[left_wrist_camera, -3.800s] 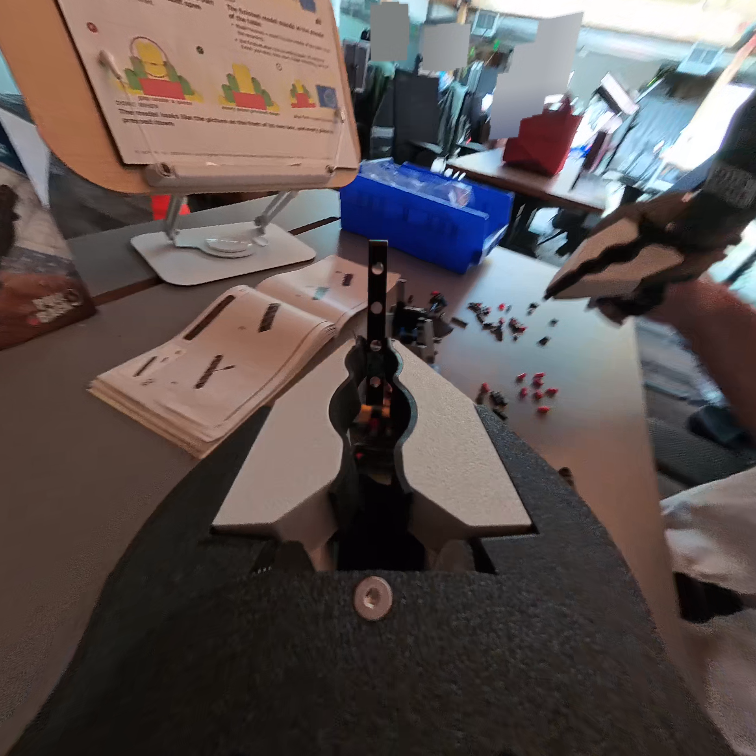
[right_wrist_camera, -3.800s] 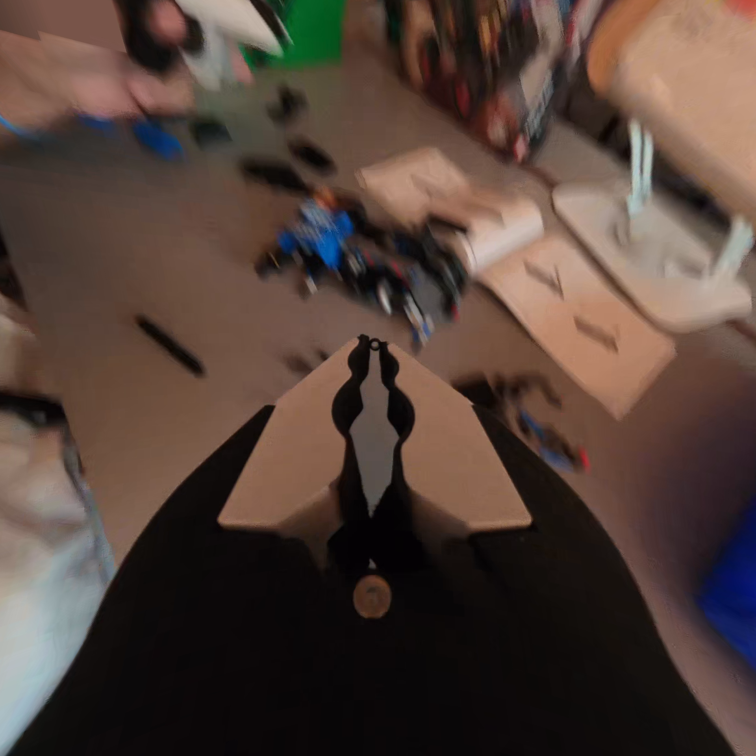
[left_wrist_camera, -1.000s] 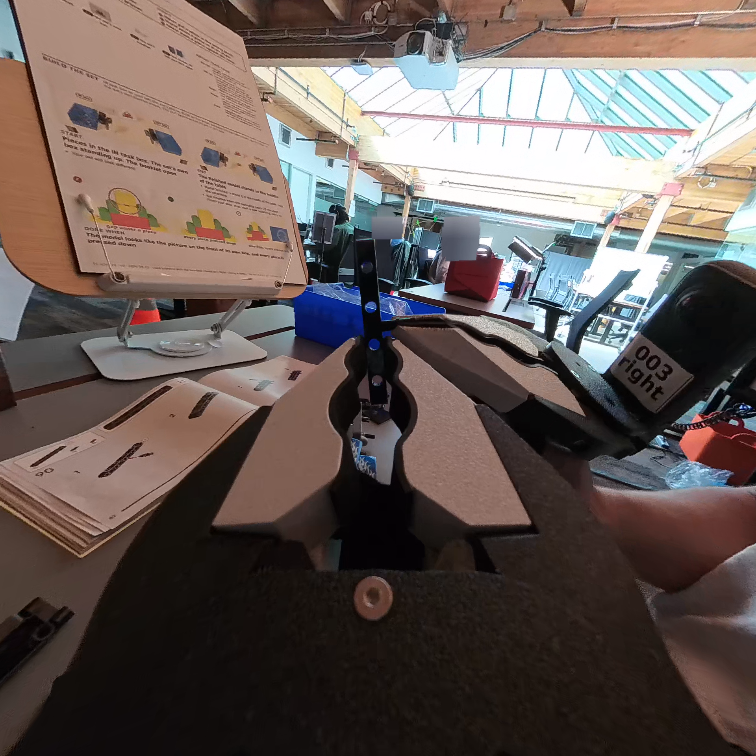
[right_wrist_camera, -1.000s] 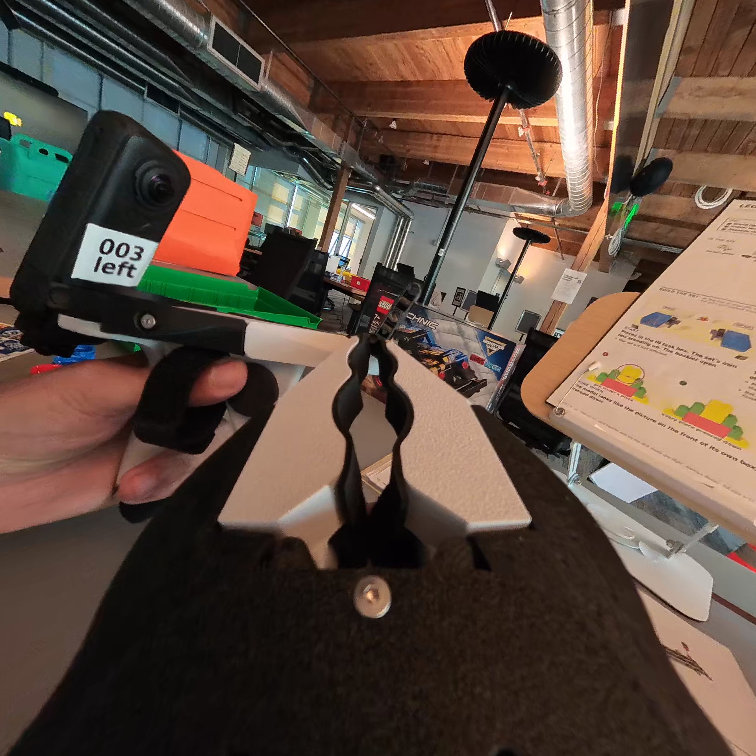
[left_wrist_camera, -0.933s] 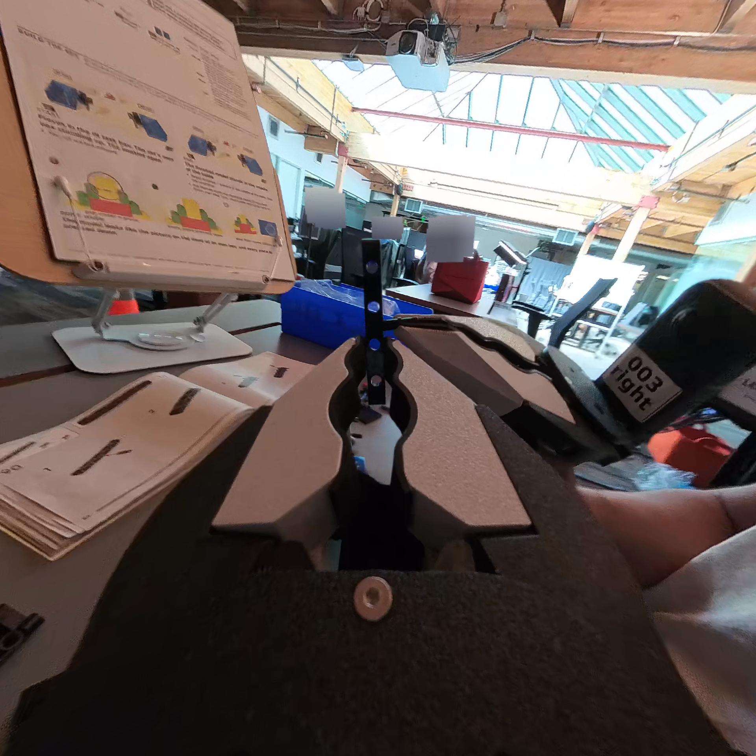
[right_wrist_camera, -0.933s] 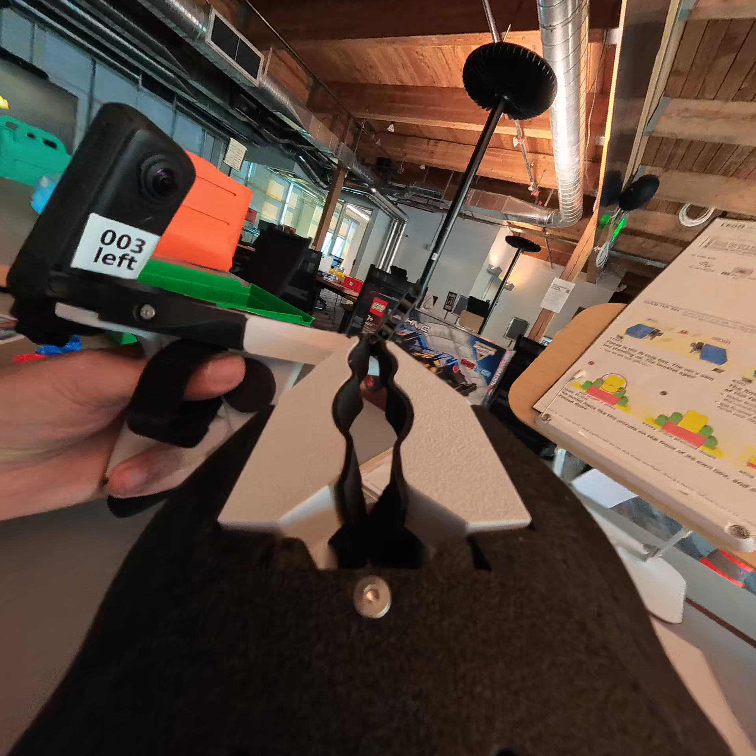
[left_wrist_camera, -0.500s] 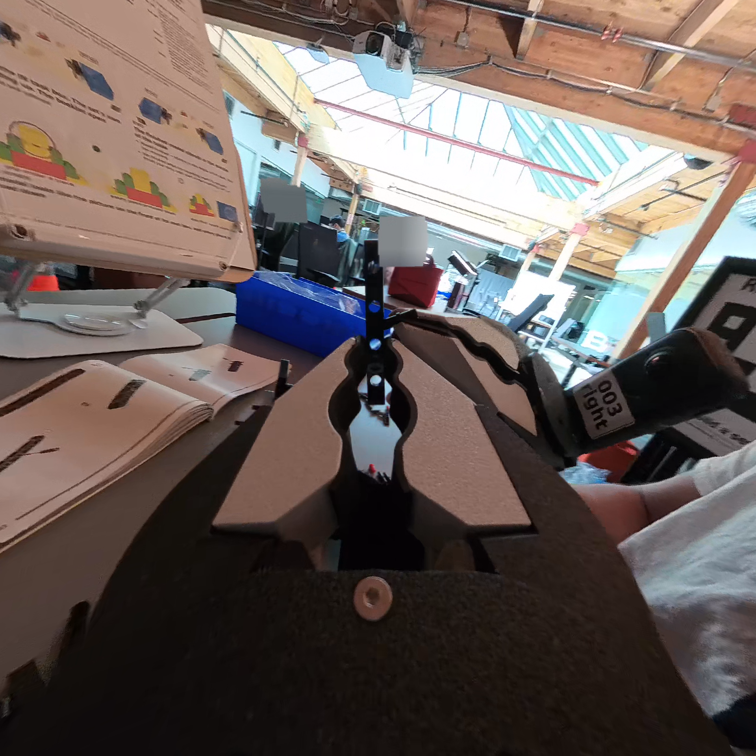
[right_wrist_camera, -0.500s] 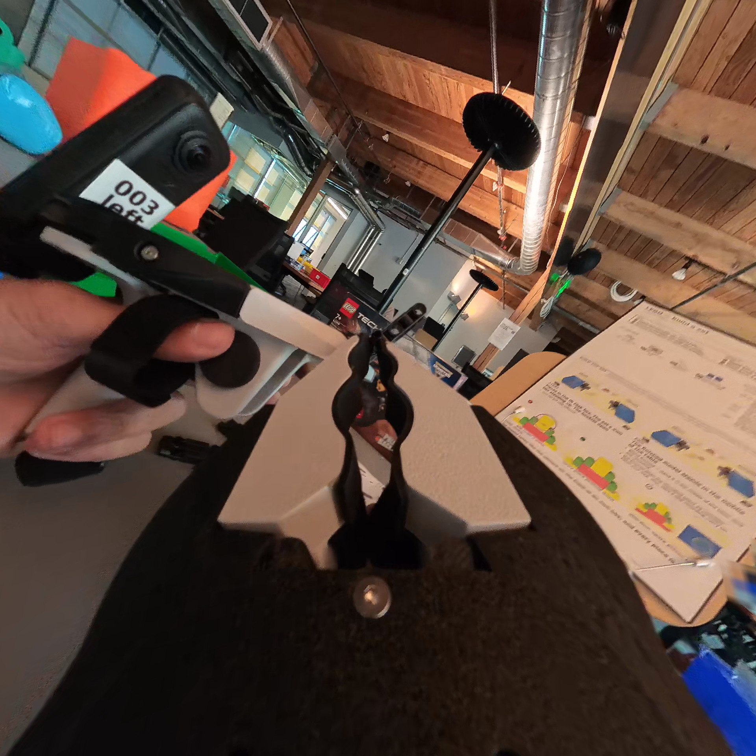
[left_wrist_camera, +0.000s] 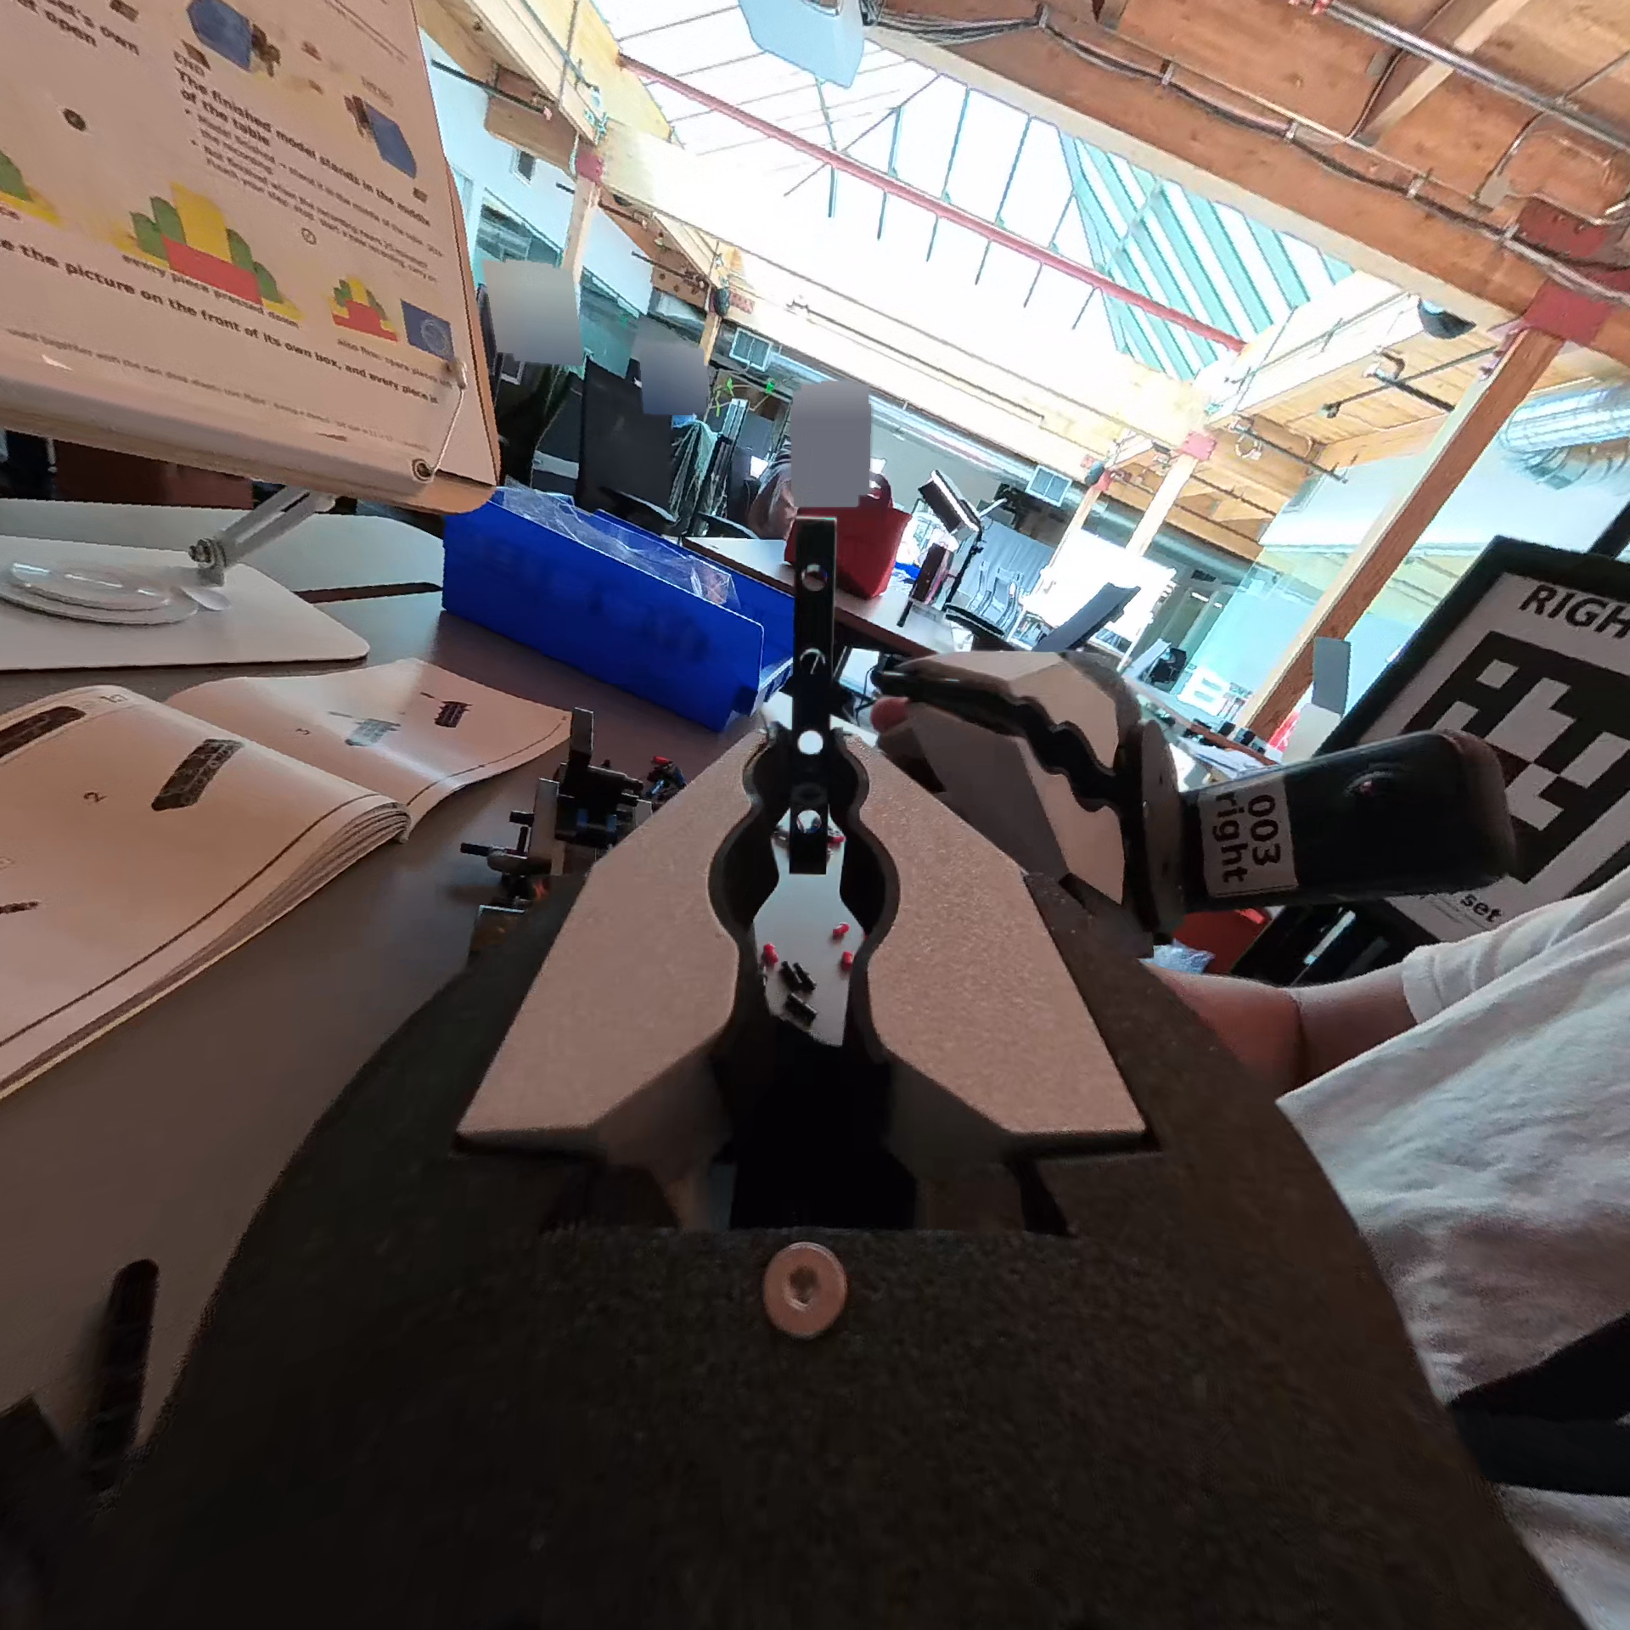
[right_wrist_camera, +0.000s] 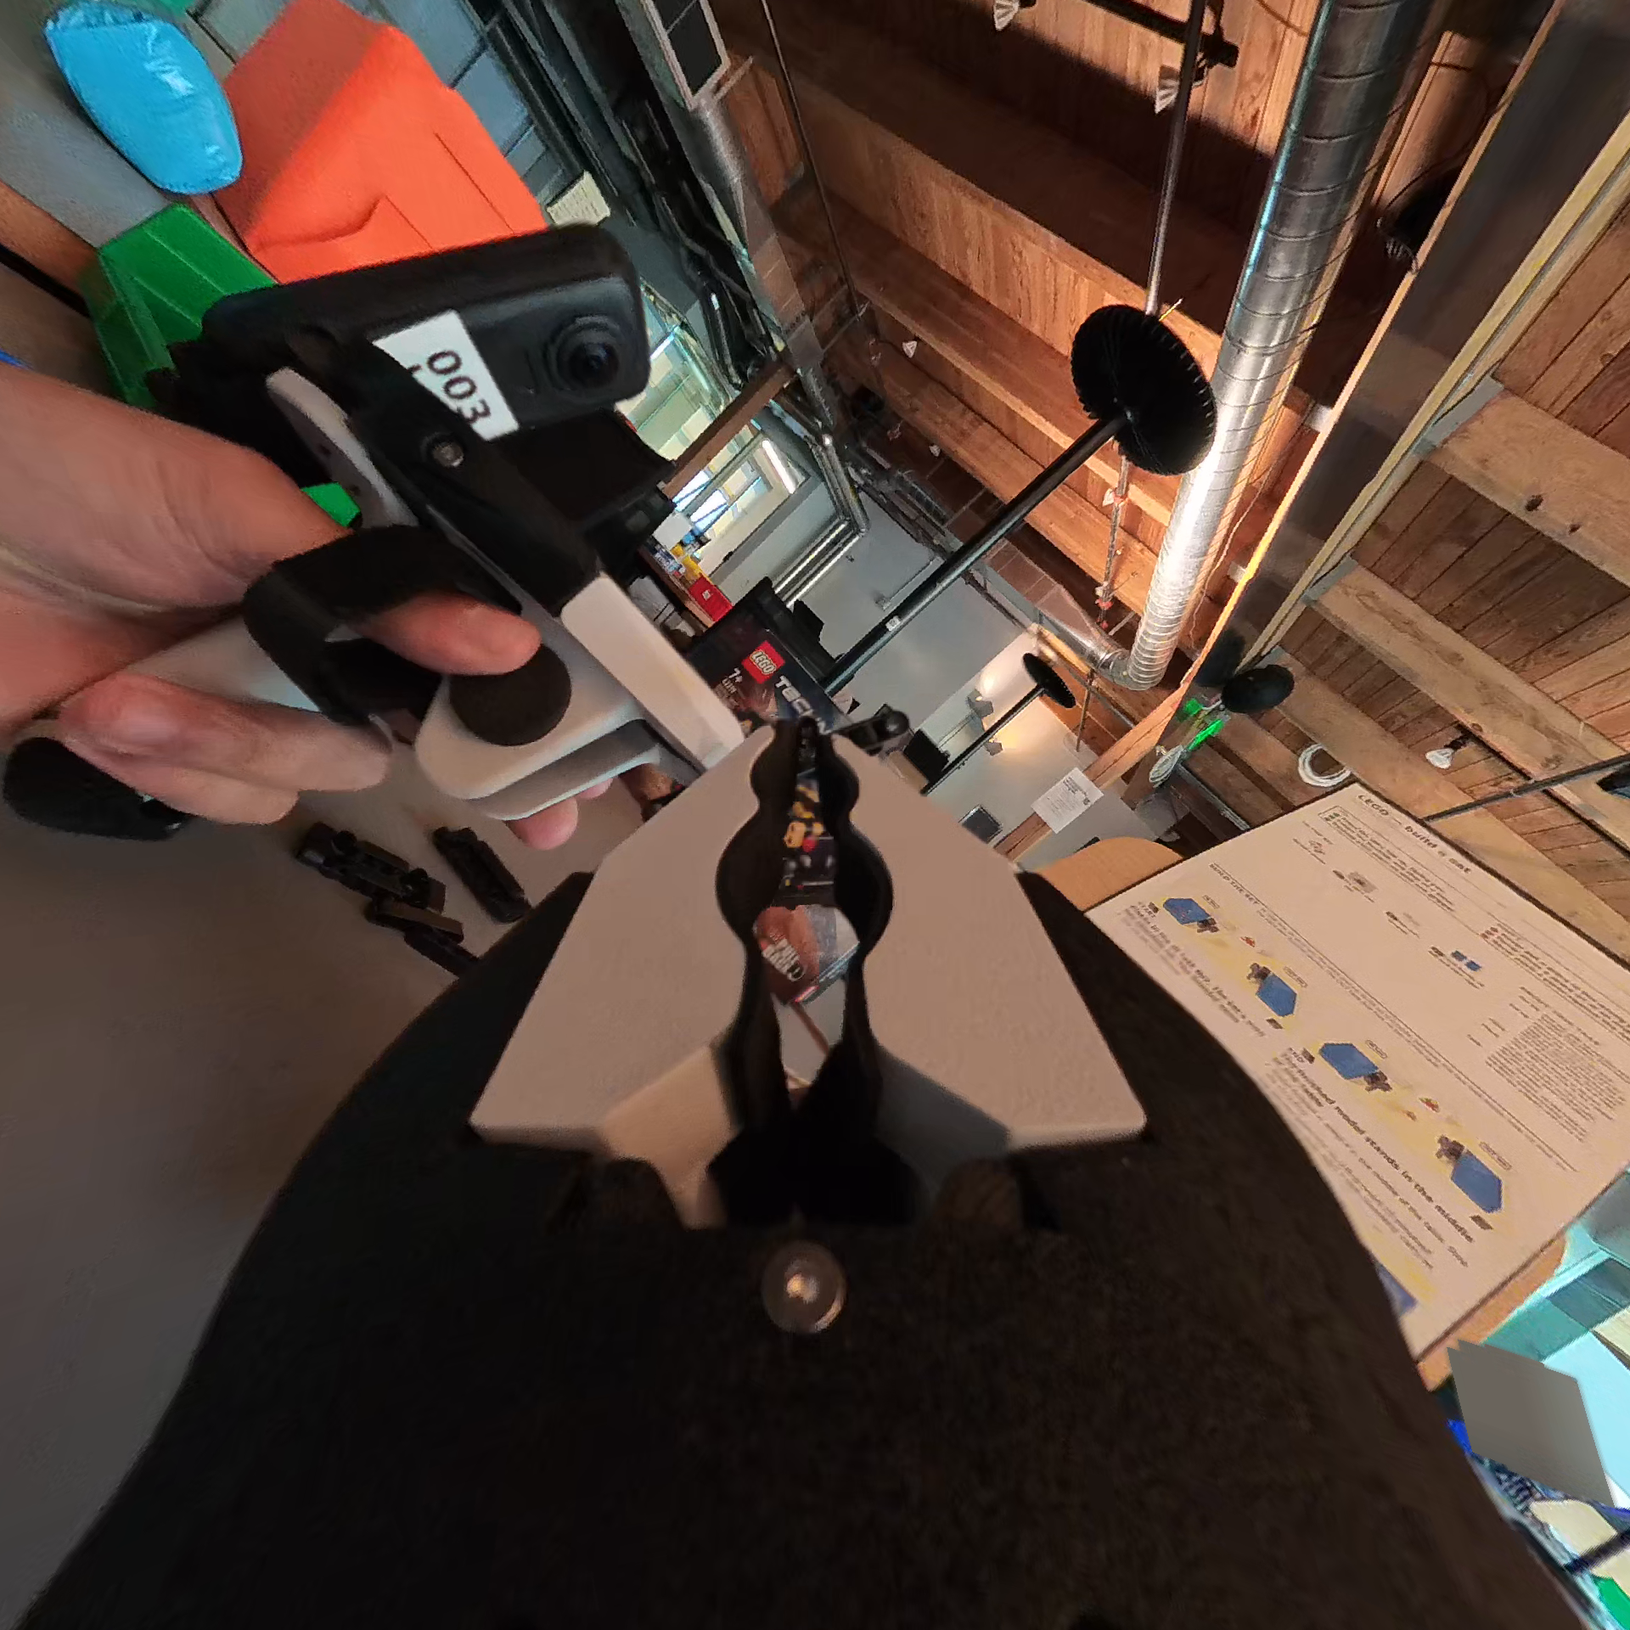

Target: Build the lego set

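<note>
My left gripper (left_wrist_camera: 810,748) is shut on a black beam with holes (left_wrist_camera: 813,617) and holds it upright above the table. My right gripper (left_wrist_camera: 882,692) comes in from the right, and its shut tips are just beside the beam's upper holes. A small pin seems pinched at those tips, but it is too small to make out. In the right wrist view the right gripper (right_wrist_camera: 804,728) is shut. The left gripper (right_wrist_camera: 617,706) and the hand holding it are close on the left there. The beam's end (right_wrist_camera: 875,729) shows just past my tips.
An open instruction booklet (left_wrist_camera: 220,794), a part-built black model (left_wrist_camera: 582,803) and a blue bin (left_wrist_camera: 600,609) lie on the table (left_wrist_camera: 265,1014). Loose red and black pins (left_wrist_camera: 798,979) lie below the left gripper's fingers. Black beams (right_wrist_camera: 397,882), the set's box (right_wrist_camera: 798,957) and a sheet on a stand (right_wrist_camera: 1323,1014) are nearby.
Both grippers rose from the table and met in the air. In the last half second the right gripper rolled and its tips drew slightly right of the beam. Both stay shut.
</note>
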